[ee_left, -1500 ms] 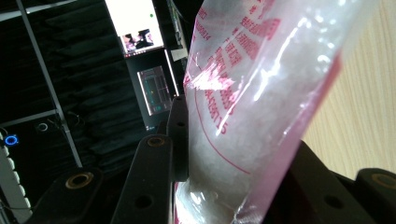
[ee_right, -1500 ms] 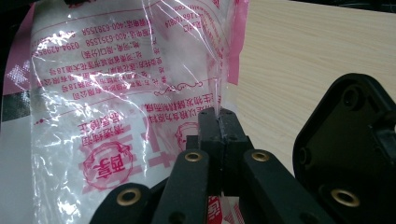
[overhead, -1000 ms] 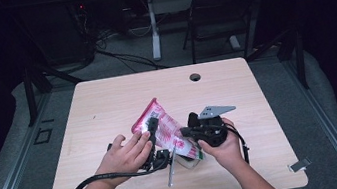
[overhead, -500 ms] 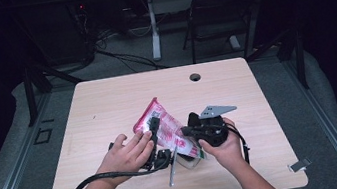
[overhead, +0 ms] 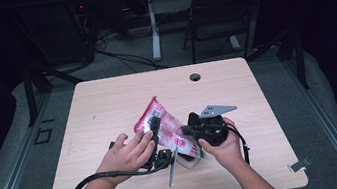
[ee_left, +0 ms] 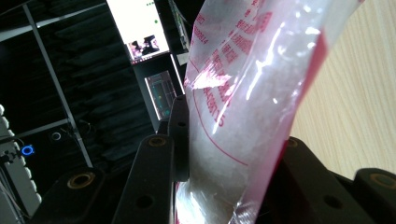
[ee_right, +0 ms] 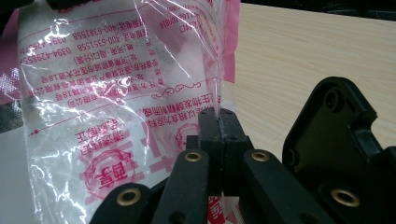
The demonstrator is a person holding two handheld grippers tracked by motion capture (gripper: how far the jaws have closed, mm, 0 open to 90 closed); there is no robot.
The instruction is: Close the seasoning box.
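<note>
A pink and clear plastic bag [overhead: 165, 122] with white stuff inside is held tilted over the middle of the wooden table [overhead: 107, 103]. My left gripper [overhead: 155, 134] grips it from the left side. In the left gripper view the bag [ee_left: 233, 107] is pressed between the two black jaws of that gripper [ee_left: 233, 158]. My right gripper [overhead: 189, 130], under its grey plate [overhead: 217, 110], comes at the bag from the right. In the right gripper view the jaws of the gripper [ee_right: 218, 122] are shut on the thin clear edge of the bag [ee_right: 107, 93], whose red print faces the camera.
A thin grey metal strip [overhead: 171, 167] lies on the table in front of the bag. A round cable hole [overhead: 195, 77] sits near the far edge. A folding chair [overhead: 224, 10] and cables stand on the floor beyond the table. Black cables trail from both grippers.
</note>
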